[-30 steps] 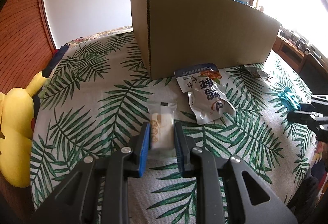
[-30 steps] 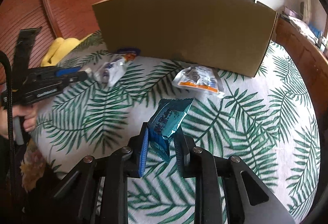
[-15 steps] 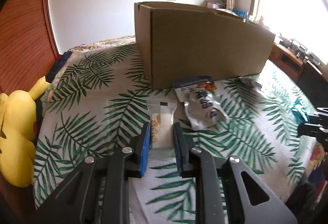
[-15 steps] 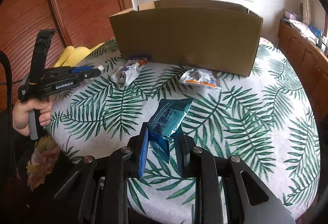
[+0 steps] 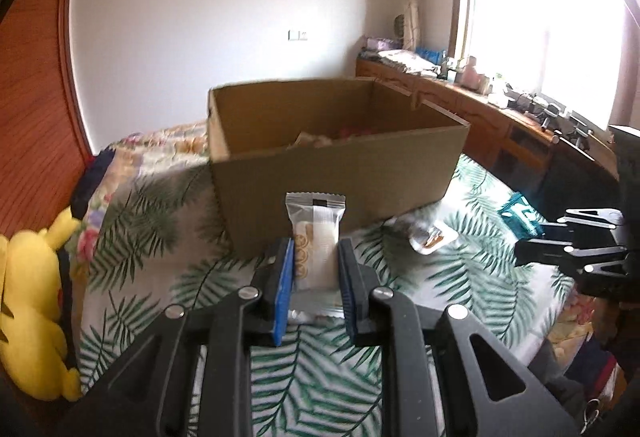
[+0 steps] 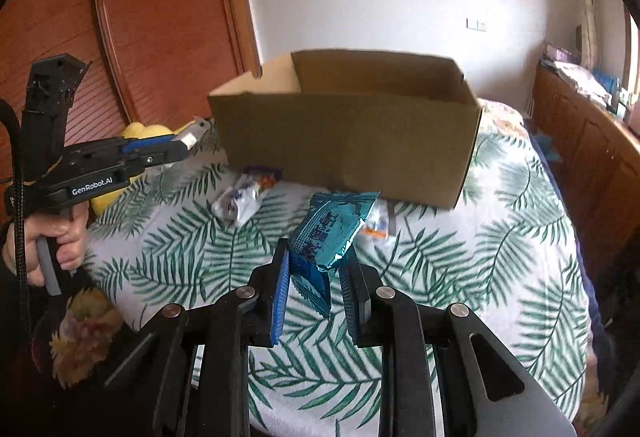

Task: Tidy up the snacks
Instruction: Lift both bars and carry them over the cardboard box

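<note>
Both packets up, box dead ahead.
Left wrist view: the left claw clenches the white wafer packet, upright, cardboard box straight beyond. Right wrist view: the right claw clenches the teal snack packet, box beyond, mid-bed.

White wafer packet and teal packet, each claw-held, upright.

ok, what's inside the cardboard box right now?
In the left wrist view, the cardboard box holds some pale and red wrappers near the front wall. That wall hides the floor and whatever else is inside. The right wrist view shows only bare inner walls.
</note>
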`<state>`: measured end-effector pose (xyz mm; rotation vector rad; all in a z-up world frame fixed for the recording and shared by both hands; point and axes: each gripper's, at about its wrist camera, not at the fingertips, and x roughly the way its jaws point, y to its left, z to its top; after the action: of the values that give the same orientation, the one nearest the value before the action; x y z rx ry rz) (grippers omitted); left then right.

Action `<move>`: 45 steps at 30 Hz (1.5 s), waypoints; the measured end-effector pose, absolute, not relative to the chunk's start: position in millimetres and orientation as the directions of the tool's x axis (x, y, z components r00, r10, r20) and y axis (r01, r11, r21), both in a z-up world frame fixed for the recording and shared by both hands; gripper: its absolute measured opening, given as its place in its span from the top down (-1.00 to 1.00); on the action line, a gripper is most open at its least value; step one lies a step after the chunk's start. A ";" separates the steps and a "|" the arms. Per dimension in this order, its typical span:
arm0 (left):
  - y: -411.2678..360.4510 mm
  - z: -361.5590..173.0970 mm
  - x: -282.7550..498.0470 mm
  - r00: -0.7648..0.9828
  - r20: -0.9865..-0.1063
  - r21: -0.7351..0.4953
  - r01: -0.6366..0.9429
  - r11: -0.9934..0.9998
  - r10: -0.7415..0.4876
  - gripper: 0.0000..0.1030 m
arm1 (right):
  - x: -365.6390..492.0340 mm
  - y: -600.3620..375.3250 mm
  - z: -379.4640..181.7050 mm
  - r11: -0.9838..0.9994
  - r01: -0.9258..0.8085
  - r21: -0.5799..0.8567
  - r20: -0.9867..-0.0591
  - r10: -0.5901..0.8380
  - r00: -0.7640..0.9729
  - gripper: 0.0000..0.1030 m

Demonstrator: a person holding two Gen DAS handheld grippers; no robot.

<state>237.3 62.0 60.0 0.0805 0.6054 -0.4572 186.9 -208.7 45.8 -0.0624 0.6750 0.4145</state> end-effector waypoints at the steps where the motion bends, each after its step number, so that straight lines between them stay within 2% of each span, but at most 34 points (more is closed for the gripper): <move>1: 58.4 64.9 237.6 0.728 -0.561 -0.055 0.441 0.896 -0.393 0.63 | 187.7 -208.6 49.7 0.917 -0.393 0.072 -0.613 0.352 0.707 0.58; 14: 35.1 94.5 268.8 0.745 -0.545 -0.014 0.449 0.893 -0.384 0.63 | 216.0 -205.6 77.4 0.922 -0.386 0.025 -0.591 0.325 0.738 0.58; 37: 58.9 99.4 338.5 0.736 -0.583 -0.083 0.367 0.927 -0.344 0.63 | 278.5 -213.7 92.6 0.944 -0.331 0.013 -0.615 0.268 0.742 0.58; 45: 48.1 92.8 356.1 0.725 -0.605 -0.072 0.362 0.929 -0.329 0.63 | 301.1 -209.5 95.9 0.945 -0.323 0.051 -0.624 0.283 0.728 0.58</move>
<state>356.1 48.1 92.8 0.0522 0.6579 -0.3813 301.1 -209.5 95.9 -0.0630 0.6773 0.3342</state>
